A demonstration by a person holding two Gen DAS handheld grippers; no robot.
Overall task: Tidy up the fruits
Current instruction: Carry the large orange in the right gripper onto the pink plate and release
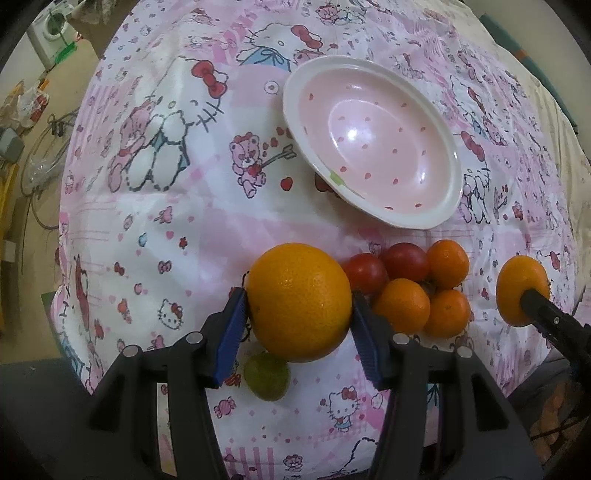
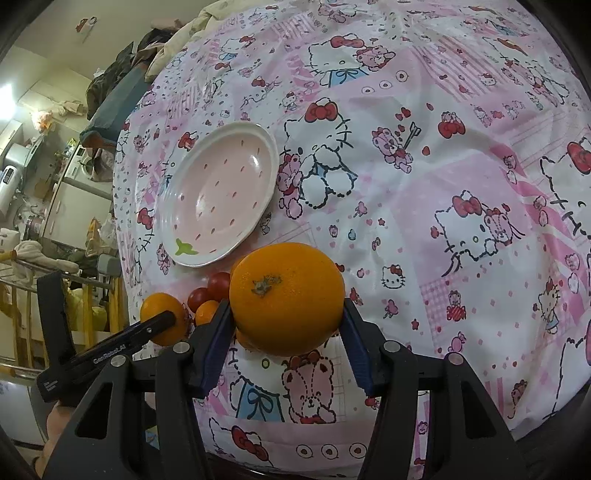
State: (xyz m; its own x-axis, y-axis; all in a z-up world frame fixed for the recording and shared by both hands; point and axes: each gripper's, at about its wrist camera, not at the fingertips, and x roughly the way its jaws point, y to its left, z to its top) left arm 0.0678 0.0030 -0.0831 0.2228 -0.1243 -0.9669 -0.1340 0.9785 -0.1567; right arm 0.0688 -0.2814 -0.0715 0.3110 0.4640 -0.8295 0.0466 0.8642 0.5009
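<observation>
We see L gripper (image 1: 298,300) clamped on L orange (image 1: 299,284), R gripper (image 2: 286,308) on R orange (image 2: 286,291); plate (image 1: 290,105) ahead, seemingly nearer L.

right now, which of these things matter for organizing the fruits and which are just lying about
For the job: left-held orange, right-held orange, small mandarins, tomatoes, green fruit, pink plate.

Just lying about: washing machine, floor clutter, cartoon-print cloth (only the surface).
</observation>
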